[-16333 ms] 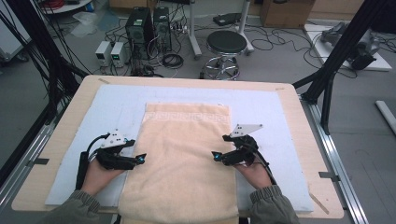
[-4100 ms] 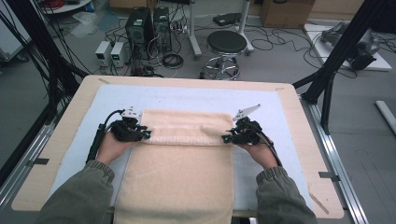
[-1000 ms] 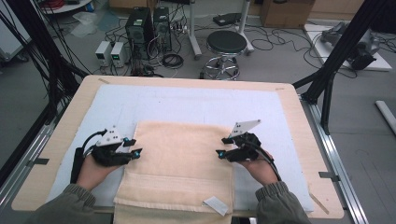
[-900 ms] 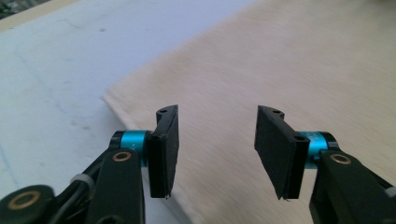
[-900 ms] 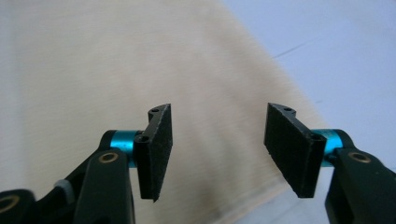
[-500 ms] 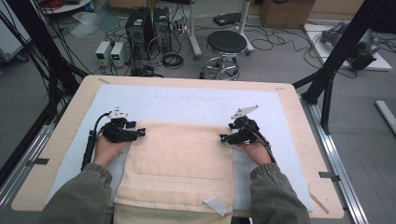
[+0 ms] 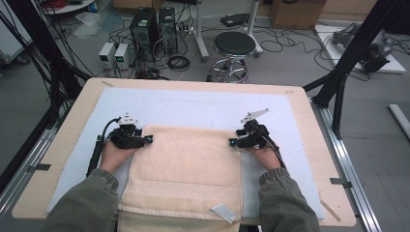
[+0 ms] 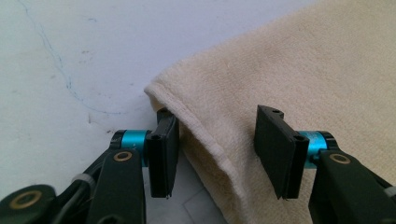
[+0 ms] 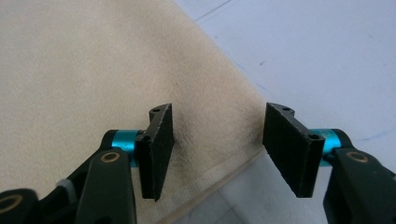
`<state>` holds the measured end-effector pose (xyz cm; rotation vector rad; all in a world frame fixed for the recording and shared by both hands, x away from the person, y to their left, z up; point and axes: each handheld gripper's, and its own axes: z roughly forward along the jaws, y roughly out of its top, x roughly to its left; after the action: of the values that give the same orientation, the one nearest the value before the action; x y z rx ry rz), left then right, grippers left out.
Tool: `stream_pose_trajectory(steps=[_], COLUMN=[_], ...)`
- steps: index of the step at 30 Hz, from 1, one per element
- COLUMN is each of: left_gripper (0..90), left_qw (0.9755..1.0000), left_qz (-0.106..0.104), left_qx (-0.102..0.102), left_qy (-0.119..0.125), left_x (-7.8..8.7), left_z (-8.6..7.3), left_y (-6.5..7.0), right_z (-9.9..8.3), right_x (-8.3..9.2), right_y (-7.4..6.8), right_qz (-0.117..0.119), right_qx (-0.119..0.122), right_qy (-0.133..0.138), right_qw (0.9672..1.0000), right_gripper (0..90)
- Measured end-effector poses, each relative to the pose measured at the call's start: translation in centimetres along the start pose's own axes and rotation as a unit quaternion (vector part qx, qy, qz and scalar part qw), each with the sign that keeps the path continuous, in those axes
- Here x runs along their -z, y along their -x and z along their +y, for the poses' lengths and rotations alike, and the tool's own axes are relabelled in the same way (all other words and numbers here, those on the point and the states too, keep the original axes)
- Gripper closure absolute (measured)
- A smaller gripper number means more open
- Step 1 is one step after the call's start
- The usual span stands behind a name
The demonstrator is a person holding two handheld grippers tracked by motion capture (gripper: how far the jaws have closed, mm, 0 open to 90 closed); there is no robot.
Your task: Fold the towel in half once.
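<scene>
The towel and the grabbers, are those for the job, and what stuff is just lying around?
For the job:
- cream towel
- left gripper, at its far left corner
- right gripper, at its far right corner
- pale mat under the towel

Just lying about:
- black stool
- computer towers
- cables on the floor

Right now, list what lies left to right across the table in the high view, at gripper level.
Table edge → white mat → left gripper → towel → right gripper → white mat → table edge.

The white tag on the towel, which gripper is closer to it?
Right. The tag lies at the towel's near right; the right gripper is at the far right corner, the left gripper across at the far left.
</scene>
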<state>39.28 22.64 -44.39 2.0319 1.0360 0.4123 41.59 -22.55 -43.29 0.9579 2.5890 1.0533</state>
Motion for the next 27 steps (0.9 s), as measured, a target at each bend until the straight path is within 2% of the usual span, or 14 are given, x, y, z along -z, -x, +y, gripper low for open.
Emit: stream_pose_trajectory(steps=[2, 4, 10, 11, 13, 17, 19, 20, 22, 24, 27], left_gripper=[42.8, 40.2, 41.8, 43.2, 49.1, 58.1, 68.6, 73.1, 78.7, 81.0, 82.2], left_qw=[0.9999, 0.9999, 0.9998, 0.9999, 1.0, 0.9999, 0.9997, 0.9995, 0.9991, 0.9989, 0.999], left_qz=[0.014, 0.017, 0.017, 0.009, 0.005, -0.007, -0.015, -0.013, -0.011, -0.002, 0.011], left_qx=[0.003, 0.003, -0.001, 0.001, 0.0, 0.0, -0.017, -0.026, -0.035, -0.04, -0.037], left_qy=[-0.001, -0.004, -0.006, -0.006, -0.008, -0.009, -0.009, -0.011, -0.022, -0.023, -0.023], left_x=[0.0, 0.1, 0.1, 0.1, 0.1, 0.1, 0.0, 0.0, 0.0, 0.0, -0.1], left_z=[0.0, 0.0, 0.1, 0.1, 0.1, 0.1, 0.2, 0.3, 0.6, 0.9, 1.4], left_y=[0.0, 0.0, 0.1, 0.1, 0.1, 0.2, 0.5, 0.8, 0.9, 1.0, 0.9], right_z=[-0.1, -0.3, -0.5, -0.5, -0.5, -0.5, -0.4, -0.4, -0.1, 0.1, 0.8], right_x=[0.1, 0.2, 0.2, 0.2, 0.1, 0.1, 0.1, 0.0, -0.1, 0.0, 0.3], right_y=[0.0, 0.3, 0.4, 0.4, 0.4, 0.3, 0.3, 0.2, -0.1, -0.2, -0.1], right_qz=[-0.008, -0.005, -0.005, -0.007, -0.004, 0.008, 0.037, 0.064, 0.06, 0.057, 0.031], right_qx=[-0.004, -0.01, -0.015, -0.016, -0.019, -0.021, -0.024, -0.025, -0.023, -0.014, 0.005], right_qy=[-0.002, -0.005, -0.004, -0.004, -0.005, -0.004, -0.002, -0.005, -0.011, -0.015, -0.014], right_qw=[1.0, 0.9999, 0.9999, 0.9998, 0.9998, 0.9997, 0.999, 0.9976, 0.9979, 0.9982, 0.9994], right_gripper=[38.8, 38.0, 36.8, 36.7, 37.8, 49.6, 72.7, 78.8, 81.1, 82.2, 83.0])
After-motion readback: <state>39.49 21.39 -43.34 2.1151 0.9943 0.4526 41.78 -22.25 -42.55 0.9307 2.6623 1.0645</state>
